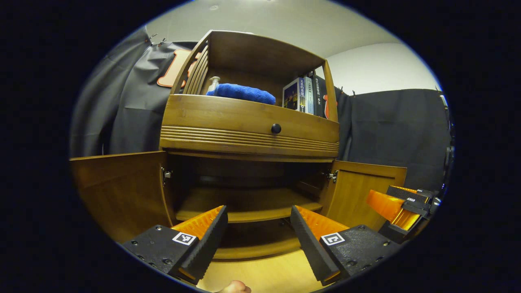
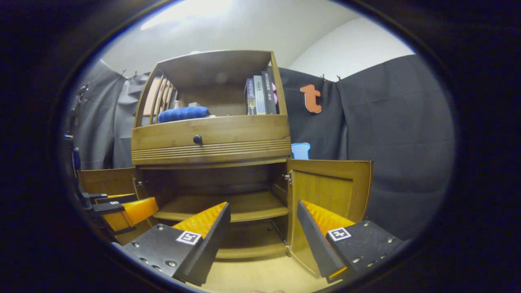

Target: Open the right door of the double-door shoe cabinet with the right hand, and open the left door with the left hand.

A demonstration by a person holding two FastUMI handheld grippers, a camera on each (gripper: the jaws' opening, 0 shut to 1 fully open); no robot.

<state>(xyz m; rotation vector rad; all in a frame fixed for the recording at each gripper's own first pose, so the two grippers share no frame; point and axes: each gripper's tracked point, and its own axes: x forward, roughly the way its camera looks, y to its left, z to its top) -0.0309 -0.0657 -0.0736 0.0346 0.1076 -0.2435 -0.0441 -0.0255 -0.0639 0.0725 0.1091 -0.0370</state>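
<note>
Recording booth: black cloth wall [image 2: 407,134], wooden shoe cabinet [image 2: 211,142], books [image 2: 258,95].

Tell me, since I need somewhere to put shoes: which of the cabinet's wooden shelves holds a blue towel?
The top open shelf, above the drawer, holds the rolled blue towel; both lower shelves look bare.

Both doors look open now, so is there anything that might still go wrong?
A few things, maybe. The right door stands swung out just behind the right gripper, so a careless move forward might bump it. The left door hangs wide open beside the left gripper and might get knocked too. The two grippers are near each other in front of the cabinet, so they might clash when pulling away.
</note>
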